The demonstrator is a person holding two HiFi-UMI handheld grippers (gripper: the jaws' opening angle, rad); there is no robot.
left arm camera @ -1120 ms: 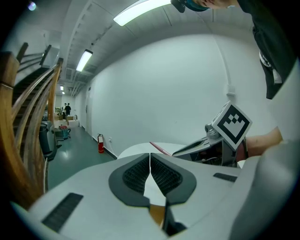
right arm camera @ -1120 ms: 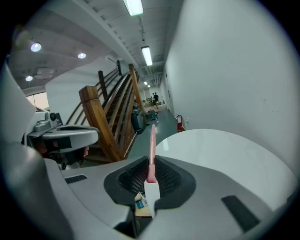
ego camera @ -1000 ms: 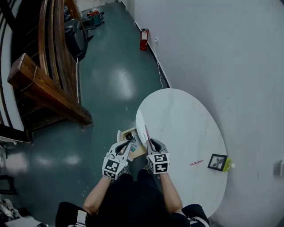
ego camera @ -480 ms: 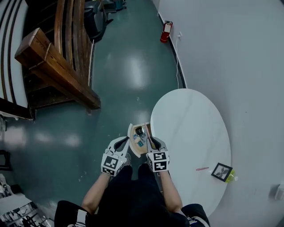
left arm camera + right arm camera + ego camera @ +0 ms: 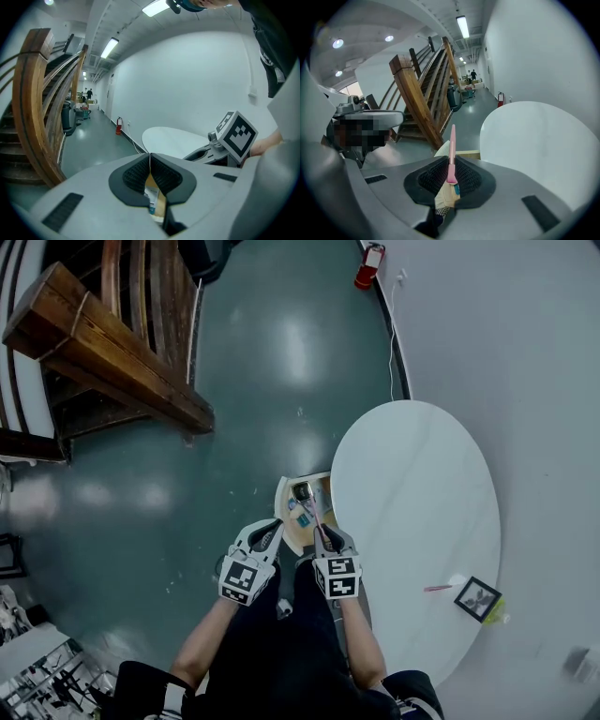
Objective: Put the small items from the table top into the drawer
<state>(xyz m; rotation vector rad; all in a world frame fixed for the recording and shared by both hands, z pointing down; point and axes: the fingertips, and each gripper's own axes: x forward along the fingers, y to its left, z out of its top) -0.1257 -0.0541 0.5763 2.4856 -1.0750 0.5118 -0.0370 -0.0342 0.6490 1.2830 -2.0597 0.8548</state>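
a white oval tabletop (image 5: 412,474) stands against the wall. near its right edge lie a thin pink stick (image 5: 437,588), a small black-framed picture (image 5: 478,598) and, touching the picture, something yellow-green (image 5: 496,613).

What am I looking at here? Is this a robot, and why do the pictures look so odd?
No robot: a person holds hand tongs in each hand. The wide picture comes from a camera on the person's head, looking down. The other two come from cameras riding on the tongs, so the grey shapes there are the tongs themselves. The right tongs are clamped on a thin pink pen. The left tongs are shut and hold nothing. Both hang over an open drawer at the edge of a white oval table. On the table lie a second pink pen and a small black-framed picture.
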